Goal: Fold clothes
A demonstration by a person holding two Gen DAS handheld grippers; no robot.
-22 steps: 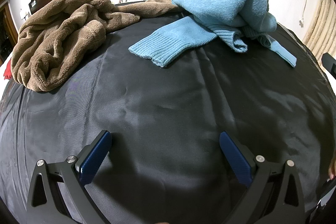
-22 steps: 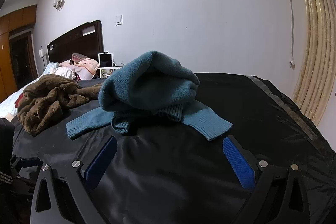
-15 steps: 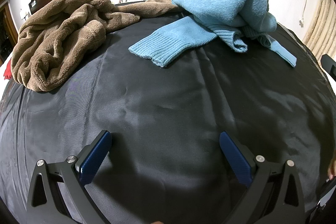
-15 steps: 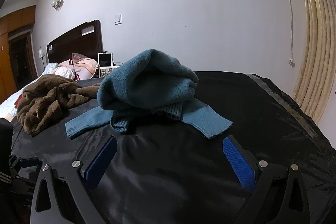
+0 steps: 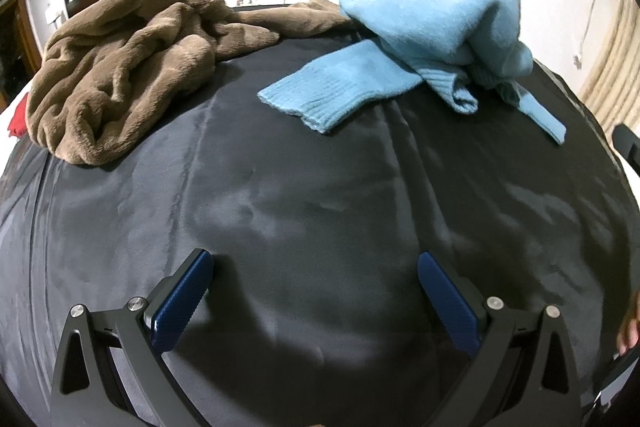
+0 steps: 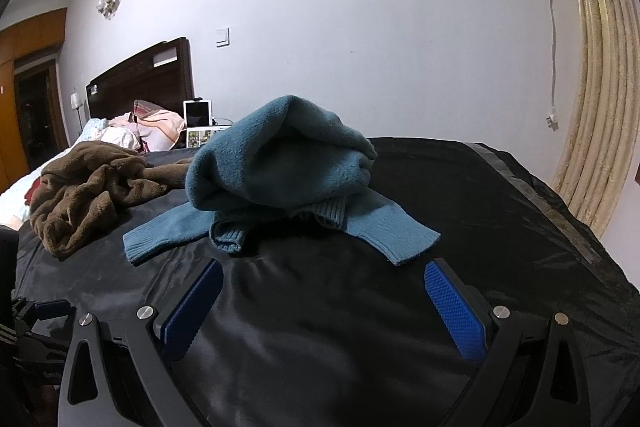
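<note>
Left gripper (image 5: 314, 267): I've got it tipped down over the bare black sheet (image 5: 320, 211), jaws spread as wide as they go, nothing between the blue pads.
Right gripper (image 6: 323, 275): same story here, jaws fully apart and empty; I'm looking low across the sheet (image 6: 480, 211), with the sweater just beyond the fingertips.
Sweater (image 5: 432, 27): blue knit, bunched in a heap at the far side of the sheet, unfolded. In the right view (image 6: 280, 163) one sleeve trails out left of the heap, the other right, both cuffs flat on the sheet.
Brown garment (image 5: 116, 67): fleecy, crumpled, left of the sweater; its far edge runs up to touch the heap.
Headboard (image 6: 140, 79): dark wood, behind the brown garment.
Curtain (image 6: 596, 107): pale, pleated, well to the right of the sweater.
</note>
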